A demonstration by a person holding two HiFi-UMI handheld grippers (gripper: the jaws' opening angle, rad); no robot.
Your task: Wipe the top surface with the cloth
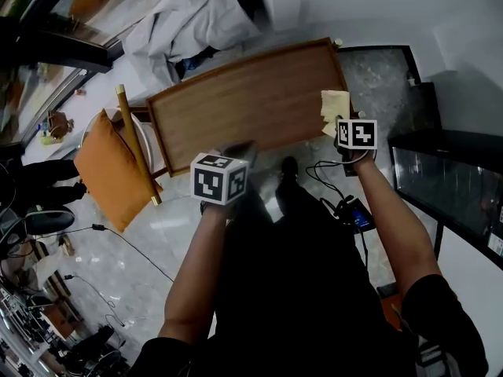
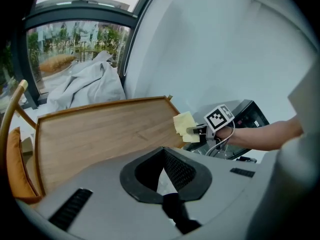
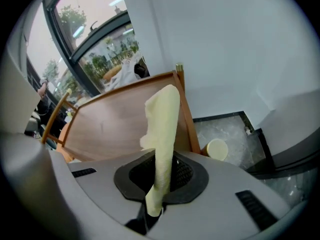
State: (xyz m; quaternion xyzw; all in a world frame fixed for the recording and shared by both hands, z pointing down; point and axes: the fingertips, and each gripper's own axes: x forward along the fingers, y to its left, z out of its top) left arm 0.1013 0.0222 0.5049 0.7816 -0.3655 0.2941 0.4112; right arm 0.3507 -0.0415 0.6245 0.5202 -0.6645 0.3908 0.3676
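Nearest to the person, the left gripper [image 2: 161, 170] hangs before the near edge of the table, its jaws drawn almost together with nothing between them. The right gripper [image 3: 159, 184] is closed on the lower end of the pale yellow cloth [image 3: 162, 129], which stands out from the jaws over the right near corner of the wooden table top [image 1: 244, 100]; whether it already touches the wood I cannot tell. The cloth looks light, soft and limp, so I think it will fold and drag. A grip on one bunched end, as now, should leave enough free to lie flat on the wood. At the left stands a chair with an orange cushion [image 1: 110, 167], and beyond the far edge lies a heap of grey fabric [image 1: 189, 14].
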